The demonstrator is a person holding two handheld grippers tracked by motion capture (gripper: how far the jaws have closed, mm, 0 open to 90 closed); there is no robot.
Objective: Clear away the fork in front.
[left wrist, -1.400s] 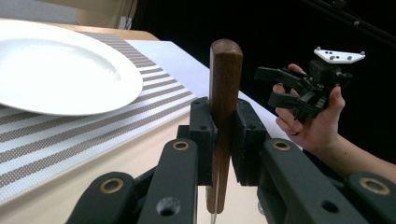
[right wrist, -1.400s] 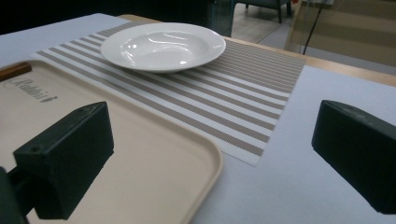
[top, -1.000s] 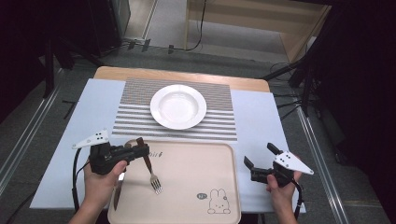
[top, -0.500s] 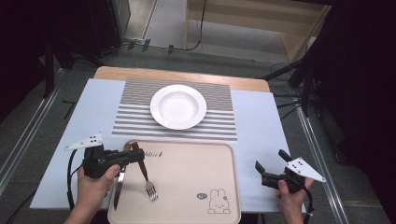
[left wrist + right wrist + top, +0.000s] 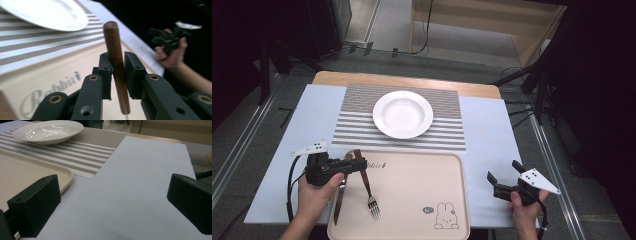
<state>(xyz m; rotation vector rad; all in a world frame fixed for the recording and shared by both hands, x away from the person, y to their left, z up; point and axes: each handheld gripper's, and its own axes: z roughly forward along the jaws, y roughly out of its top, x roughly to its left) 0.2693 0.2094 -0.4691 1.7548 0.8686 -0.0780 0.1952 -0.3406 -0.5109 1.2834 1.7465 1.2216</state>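
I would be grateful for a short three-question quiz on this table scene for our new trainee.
1. Which thing stands between the fingers of the left gripper?
A) the knife
B) the wooden handle of the fork
C) the rim of the plate
2. True or false: the white plate rests on the beige tray.
3. What does the right gripper hold?

Key
1. B. The jaws have just been opening around the handle.
2. False. It rests on the striped mat.
3. Nothing. Its fingers stand wide open.
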